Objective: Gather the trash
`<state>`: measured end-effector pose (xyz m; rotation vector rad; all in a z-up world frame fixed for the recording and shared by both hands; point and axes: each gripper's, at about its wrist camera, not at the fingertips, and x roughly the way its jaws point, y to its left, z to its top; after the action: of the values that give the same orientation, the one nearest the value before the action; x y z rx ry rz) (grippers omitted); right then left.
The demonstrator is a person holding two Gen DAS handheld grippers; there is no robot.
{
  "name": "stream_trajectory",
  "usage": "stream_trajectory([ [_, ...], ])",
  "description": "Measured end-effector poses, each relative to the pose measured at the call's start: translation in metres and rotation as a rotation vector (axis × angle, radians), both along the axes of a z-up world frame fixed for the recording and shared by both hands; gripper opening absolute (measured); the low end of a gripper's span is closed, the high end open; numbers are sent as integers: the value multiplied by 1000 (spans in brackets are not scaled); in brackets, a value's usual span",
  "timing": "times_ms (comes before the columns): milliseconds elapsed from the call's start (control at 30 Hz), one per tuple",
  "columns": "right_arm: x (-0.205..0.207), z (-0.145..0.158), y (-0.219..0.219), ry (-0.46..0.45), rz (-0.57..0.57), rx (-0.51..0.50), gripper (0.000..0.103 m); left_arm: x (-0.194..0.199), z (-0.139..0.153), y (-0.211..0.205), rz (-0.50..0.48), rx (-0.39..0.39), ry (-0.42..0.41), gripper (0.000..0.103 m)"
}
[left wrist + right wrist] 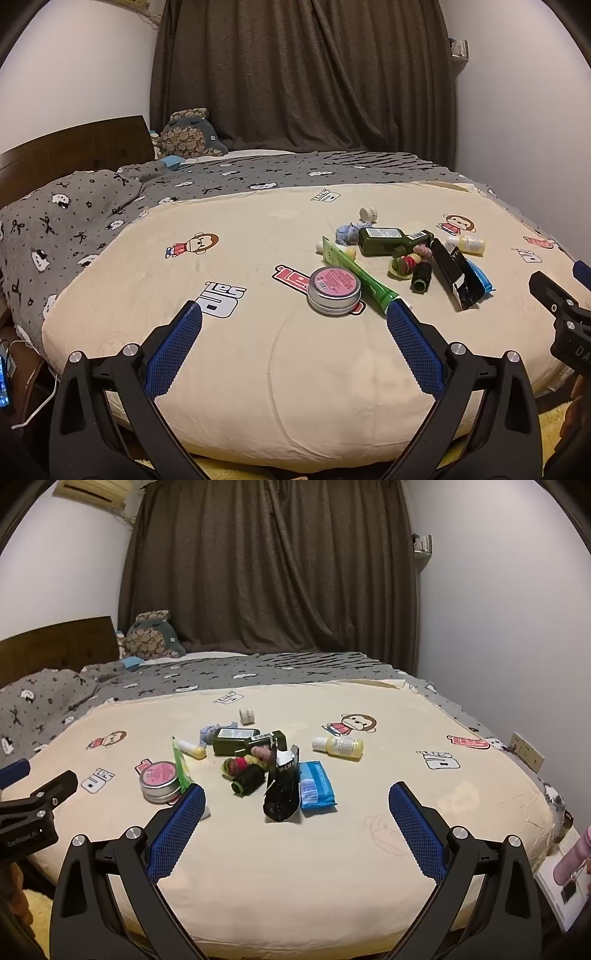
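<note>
Beside bed's edge [480,812], pink bottle [570,860], right wrist view only

**Open bed front, crowded middle**

Bare cream blanket [295,867] lies open between the near edge and the clutter. The tin [334,291], green tube [356,275], black pouch [282,792] and blue pack [316,784] crowd together, touching, leaving no gaps.

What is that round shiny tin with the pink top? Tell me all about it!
The round tin is low and flat, silvery like metal, with a pink label carrying tiny print on its closed lid. It lies flat, lid up, on the cream blanket, at the left edge of the pile and partly over a red printed logo. A green tube lies along its right side, seemingly touching. Neither pair of tongs holds it.
</note>
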<state>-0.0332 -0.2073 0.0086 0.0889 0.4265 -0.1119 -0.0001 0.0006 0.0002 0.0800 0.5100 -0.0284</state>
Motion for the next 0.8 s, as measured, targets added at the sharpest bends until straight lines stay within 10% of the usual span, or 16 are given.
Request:
stream_trajectory([
  [800, 2, -6, -5, 47, -6, 10, 100, -5, 6, -4, -20, 0, 2, 95],
])
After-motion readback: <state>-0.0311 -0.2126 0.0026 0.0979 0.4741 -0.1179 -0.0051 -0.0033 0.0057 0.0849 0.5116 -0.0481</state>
